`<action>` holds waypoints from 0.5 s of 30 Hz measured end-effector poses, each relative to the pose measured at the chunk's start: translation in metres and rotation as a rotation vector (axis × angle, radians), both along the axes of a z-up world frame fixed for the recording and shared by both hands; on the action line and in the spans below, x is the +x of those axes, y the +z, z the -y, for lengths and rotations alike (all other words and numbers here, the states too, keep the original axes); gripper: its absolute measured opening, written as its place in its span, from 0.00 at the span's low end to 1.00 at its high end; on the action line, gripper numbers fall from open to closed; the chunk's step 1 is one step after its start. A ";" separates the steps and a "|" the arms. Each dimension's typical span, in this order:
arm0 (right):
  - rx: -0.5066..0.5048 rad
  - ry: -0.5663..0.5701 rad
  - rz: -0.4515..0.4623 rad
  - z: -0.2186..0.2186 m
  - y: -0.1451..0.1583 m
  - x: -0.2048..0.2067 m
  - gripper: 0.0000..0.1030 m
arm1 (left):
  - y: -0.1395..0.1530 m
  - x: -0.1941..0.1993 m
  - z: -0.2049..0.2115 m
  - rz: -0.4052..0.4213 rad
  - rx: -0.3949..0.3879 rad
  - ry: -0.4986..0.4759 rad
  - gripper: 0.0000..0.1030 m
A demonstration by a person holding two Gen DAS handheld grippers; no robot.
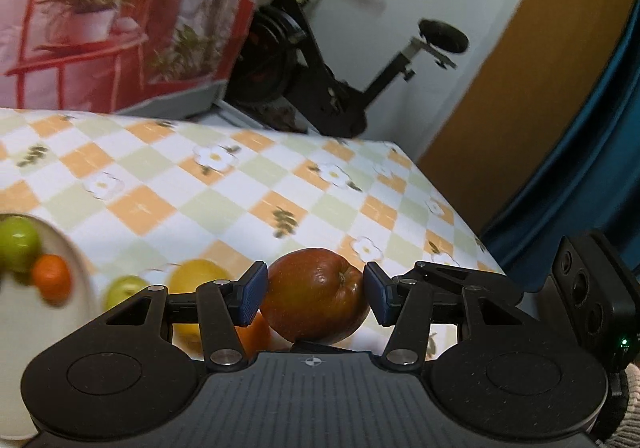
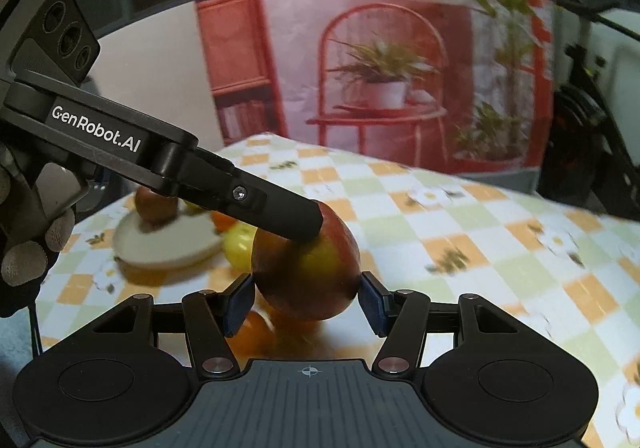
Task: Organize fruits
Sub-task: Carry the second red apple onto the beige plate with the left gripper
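Note:
A red apple [image 1: 316,296] sits between the blue pads of my left gripper [image 1: 315,294], which is shut on it above the checkered tablecloth [image 1: 224,191]. The same apple [image 2: 308,268] shows in the right wrist view between the pads of my right gripper [image 2: 307,302], with the left gripper's finger [image 2: 280,213] pressed on its top left. Both grippers hold the apple. A yellow fruit [image 1: 192,280], a green fruit [image 1: 124,290] and an orange [image 1: 256,336] lie under and left of it.
A cream plate [image 1: 76,280] at the left holds a green fruit [image 1: 18,244] and a small orange [image 1: 52,278]. In the right wrist view a plate [image 2: 168,244] carries a brown-red fruit [image 2: 156,203]. The table edge [image 1: 452,199] runs at the right, an exercise bike [image 1: 320,79] behind.

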State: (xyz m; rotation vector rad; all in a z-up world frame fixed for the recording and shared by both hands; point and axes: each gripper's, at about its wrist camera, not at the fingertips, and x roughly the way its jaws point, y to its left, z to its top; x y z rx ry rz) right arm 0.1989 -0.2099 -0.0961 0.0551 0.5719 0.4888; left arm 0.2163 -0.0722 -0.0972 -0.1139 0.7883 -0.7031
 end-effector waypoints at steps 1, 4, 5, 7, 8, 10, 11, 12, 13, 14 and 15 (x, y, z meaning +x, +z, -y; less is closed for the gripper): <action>-0.003 0.016 0.004 -0.008 0.003 0.004 0.51 | 0.003 0.000 -0.008 0.005 0.000 0.014 0.54; -0.004 0.067 0.007 -0.035 0.010 0.016 0.51 | 0.009 0.000 -0.034 0.017 0.004 0.059 0.54; -0.007 0.087 0.007 -0.047 0.012 0.021 0.51 | 0.010 0.000 -0.042 0.017 0.005 0.075 0.54; -0.009 0.126 0.003 -0.069 0.013 0.030 0.51 | 0.010 0.000 -0.064 0.016 0.007 0.118 0.54; -0.008 0.146 -0.004 -0.081 0.013 0.035 0.51 | 0.010 0.000 -0.073 0.015 0.008 0.140 0.54; -0.015 0.192 -0.015 -0.107 0.012 0.047 0.51 | 0.007 0.001 -0.095 0.001 0.002 0.190 0.54; -0.020 0.213 -0.020 -0.118 0.011 0.052 0.51 | 0.006 0.002 -0.105 -0.008 -0.004 0.215 0.54; -0.026 0.234 -0.024 -0.130 0.010 0.056 0.51 | 0.004 0.002 -0.115 -0.017 -0.009 0.236 0.54; -0.033 0.255 -0.028 -0.141 0.009 0.060 0.51 | 0.003 0.003 -0.124 -0.026 -0.014 0.256 0.54; -0.044 0.276 -0.029 -0.152 0.007 0.063 0.51 | 0.001 0.003 -0.133 -0.033 -0.018 0.275 0.54; -0.055 0.298 -0.029 -0.163 0.006 0.067 0.51 | 0.000 0.004 -0.141 -0.039 -0.021 0.291 0.54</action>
